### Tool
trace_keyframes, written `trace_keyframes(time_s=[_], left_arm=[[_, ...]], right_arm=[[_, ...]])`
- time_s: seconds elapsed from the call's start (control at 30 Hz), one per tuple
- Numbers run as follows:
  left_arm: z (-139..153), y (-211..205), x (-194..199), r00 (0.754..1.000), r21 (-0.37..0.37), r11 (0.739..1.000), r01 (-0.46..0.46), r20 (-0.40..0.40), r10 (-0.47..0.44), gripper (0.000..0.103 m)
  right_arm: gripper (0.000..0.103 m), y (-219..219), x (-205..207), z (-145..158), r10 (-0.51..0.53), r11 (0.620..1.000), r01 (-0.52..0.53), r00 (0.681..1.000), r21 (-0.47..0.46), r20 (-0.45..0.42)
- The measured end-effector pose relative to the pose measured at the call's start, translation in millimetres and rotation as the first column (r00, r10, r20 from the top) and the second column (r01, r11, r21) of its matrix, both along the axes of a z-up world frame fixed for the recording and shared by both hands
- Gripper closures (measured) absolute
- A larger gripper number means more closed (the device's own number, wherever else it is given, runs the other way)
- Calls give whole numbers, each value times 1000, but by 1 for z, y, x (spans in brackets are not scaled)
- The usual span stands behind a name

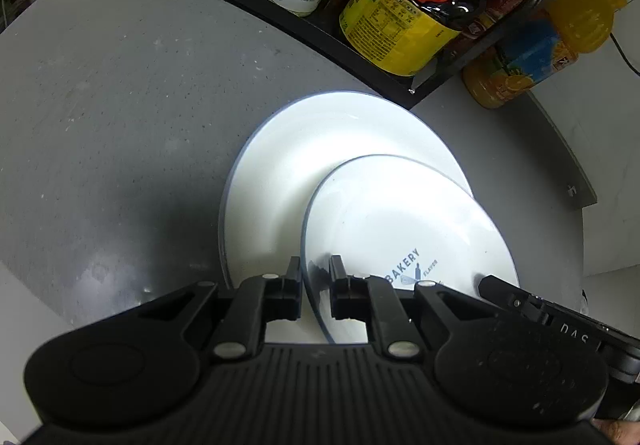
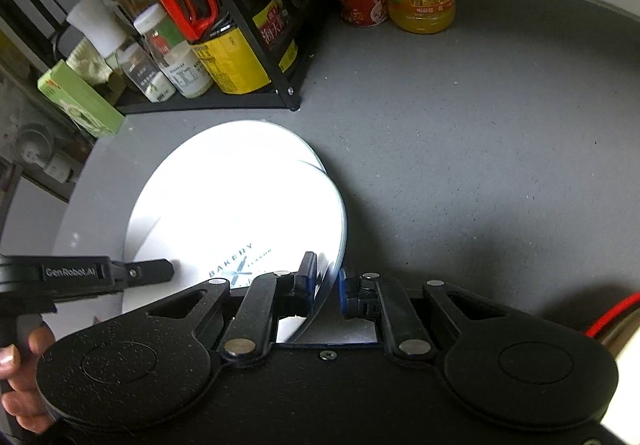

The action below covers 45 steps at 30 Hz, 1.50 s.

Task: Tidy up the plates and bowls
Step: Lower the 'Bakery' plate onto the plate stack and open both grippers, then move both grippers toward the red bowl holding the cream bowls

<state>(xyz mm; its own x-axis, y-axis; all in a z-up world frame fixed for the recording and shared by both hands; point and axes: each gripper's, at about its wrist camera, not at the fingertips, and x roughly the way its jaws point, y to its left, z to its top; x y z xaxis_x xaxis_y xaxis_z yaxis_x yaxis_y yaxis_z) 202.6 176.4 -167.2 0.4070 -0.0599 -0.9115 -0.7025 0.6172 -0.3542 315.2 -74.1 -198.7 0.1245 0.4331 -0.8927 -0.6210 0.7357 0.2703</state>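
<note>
The small plate hangs tilted over the large plate, its rim between the jaws of both the left gripper and the right gripper, each straddling an opposite edge; whether either is clamped tight, I cannot tell.

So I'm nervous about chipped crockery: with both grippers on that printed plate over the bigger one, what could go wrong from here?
1. The BAKERY plate is held only by its rim, the left gripper and right gripper on opposite edges; uneven motion could make it slip and drop.
2. It hangs tilted over the larger plate, so a drop could knock the two together.
3. The black rack of bottles stands close behind; pushing forward could bump it.
</note>
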Motion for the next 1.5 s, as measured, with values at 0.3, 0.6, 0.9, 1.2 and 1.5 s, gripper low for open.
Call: trace_keyframes(time_s=[0.3, 0.6, 0.9, 1.2, 1.5], left_arm=[[1, 13, 5, 1000, 84, 996, 11, -25, -9, 93], [4, 26, 10, 999, 94, 995, 22, -43, -18, 95], [16, 18, 23, 993, 145, 986, 80, -101, -66, 90], [55, -7, 22, 994, 205, 973, 106, -57, -97, 51], [82, -50, 19, 988, 231, 961, 155, -24, -154, 43]], right_arm=[[90, 14, 5, -10, -20, 999, 19, 1000, -34, -21], [74, 30, 6, -20, -9, 996, 6, 999, -86, -32], [43, 24, -2, 4, -15, 999, 14, 1000, -41, -10], [22, -3, -14, 43, -59, 998, 57, 997, 34, 39], [6, -53, -33, 73, -137, 987, 131, 988, 88, 69]])
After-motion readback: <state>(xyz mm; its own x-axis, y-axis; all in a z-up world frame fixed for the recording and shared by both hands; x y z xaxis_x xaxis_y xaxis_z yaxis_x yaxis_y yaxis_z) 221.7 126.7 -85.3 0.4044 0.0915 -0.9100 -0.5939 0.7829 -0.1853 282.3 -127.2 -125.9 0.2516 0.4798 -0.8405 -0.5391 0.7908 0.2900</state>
